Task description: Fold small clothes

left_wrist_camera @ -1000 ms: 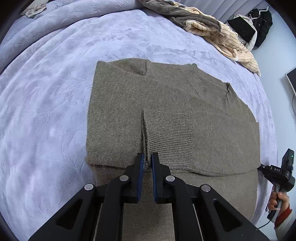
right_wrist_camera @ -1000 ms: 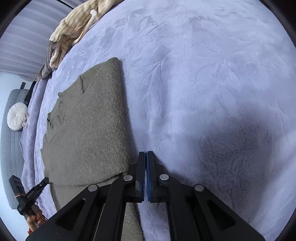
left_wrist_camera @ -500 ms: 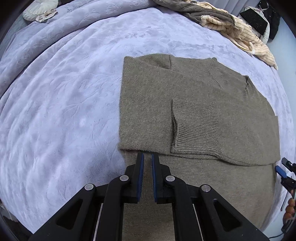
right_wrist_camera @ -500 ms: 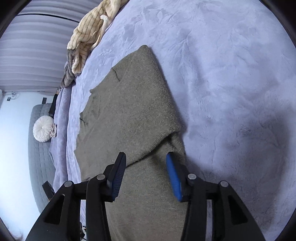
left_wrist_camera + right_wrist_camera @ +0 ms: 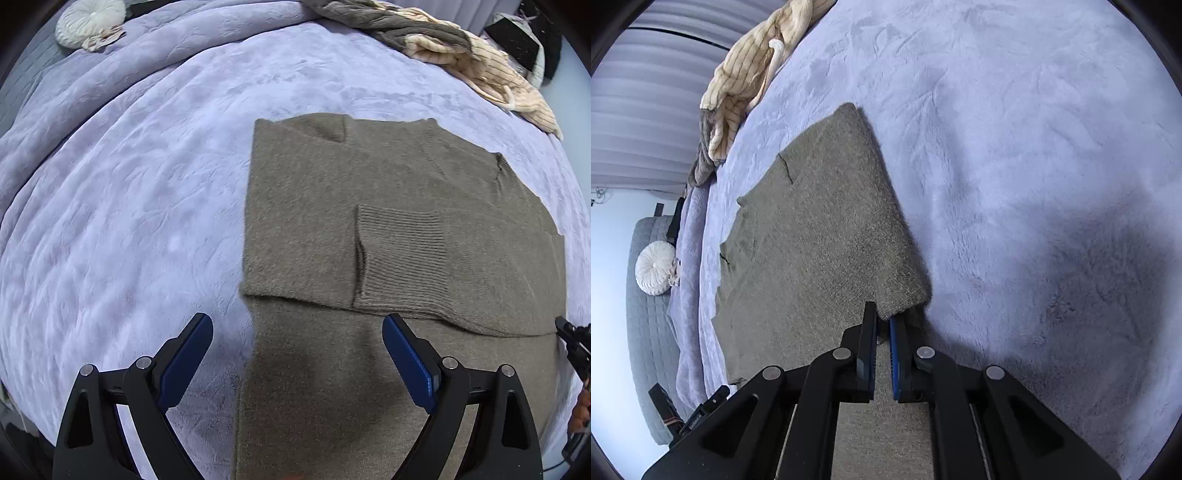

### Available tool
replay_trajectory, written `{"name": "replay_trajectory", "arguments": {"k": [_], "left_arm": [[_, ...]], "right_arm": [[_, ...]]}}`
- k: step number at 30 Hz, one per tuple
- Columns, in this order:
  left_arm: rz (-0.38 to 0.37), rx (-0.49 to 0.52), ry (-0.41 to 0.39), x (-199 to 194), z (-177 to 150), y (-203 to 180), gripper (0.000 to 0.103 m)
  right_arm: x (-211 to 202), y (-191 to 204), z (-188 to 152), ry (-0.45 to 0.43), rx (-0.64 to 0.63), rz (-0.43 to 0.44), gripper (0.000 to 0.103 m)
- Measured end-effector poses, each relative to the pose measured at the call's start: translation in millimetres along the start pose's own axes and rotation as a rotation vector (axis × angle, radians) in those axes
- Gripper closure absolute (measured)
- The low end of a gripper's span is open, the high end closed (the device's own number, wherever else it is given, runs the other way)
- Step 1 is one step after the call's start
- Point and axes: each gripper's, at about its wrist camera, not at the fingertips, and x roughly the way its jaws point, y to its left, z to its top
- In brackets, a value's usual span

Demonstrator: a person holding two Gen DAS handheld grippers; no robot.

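Underneath everything lies the lavender blanket [image 5: 129, 221], a plush spread that gives the work a broad, soft surface. On it, toward the near right in the left wrist view, the olive-brown sweater [image 5: 369, 206] lies flat with its sleeves already folded inward, one ribbed cuff [image 5: 399, 258] resting across the chest; that tidy rectangle suggests the sideways folds are done and a lengthwise fold of the body comes next. At the far edge of the blanket a heap of striped cream clothing [image 5: 498, 70] sits well apart, probably waiting its turn or set out of the way, and a round white cushion [image 5: 88, 22] rests at the far left corner. The left gripper [image 5: 297, 354] hovers over the sweater's lower part near its left edge; its jaws have just been opening and now stand wide, cloth beneath them but nothing pinched, likely readied to take that edge. The right gripper [image 5: 882, 325] has just been closing, and its blue pads are clamped on the sweater's right edge just below the folded-over sleeve, a hold that looks meant to lift that side for the fold.
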Motion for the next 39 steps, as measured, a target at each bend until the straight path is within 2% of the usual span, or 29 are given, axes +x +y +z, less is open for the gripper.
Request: {"name": "replay_trajectory", "arguments": {"k": [5, 12, 14, 16, 18, 30, 38, 39], "left_arm": [[0.005, -0.021, 0.041, 8, -3, 7, 0.010], [-0.035, 0.056, 0.094, 5, -12, -6, 0.010], [-0.033, 0.078, 0.099, 0, -15, -11, 0.010], [-0.028, 0.102, 0.102, -6, -19, -15, 0.010], [-0.035, 0.117, 0.104, -12, -22, -18, 0.010], [-0.056, 0.179, 0.146, -44, -44, -28, 0.010], [-0.058, 0.200, 0.181, -60, -63, -12, 0.010], [-0.061, 0.202, 0.185, -62, -65, -11, 0.010]], "right_arm": [[-8, 4, -5, 0.015, -0.019, -0.025, 0.094], [-18, 24, -33, 0.068, -0.121, -0.082, 0.093], [-18, 31, -45, 0.092, -0.145, -0.095, 0.086], [-17, 38, -57, 0.110, -0.157, -0.100, 0.065], [-18, 44, -68, 0.122, -0.165, -0.095, 0.058], [-20, 91, -113, 0.202, -0.236, -0.092, 0.057], [-28, 109, -141, 0.218, -0.247, -0.101, 0.057], [-28, 111, -145, 0.219, -0.249, -0.104, 0.050]]}}
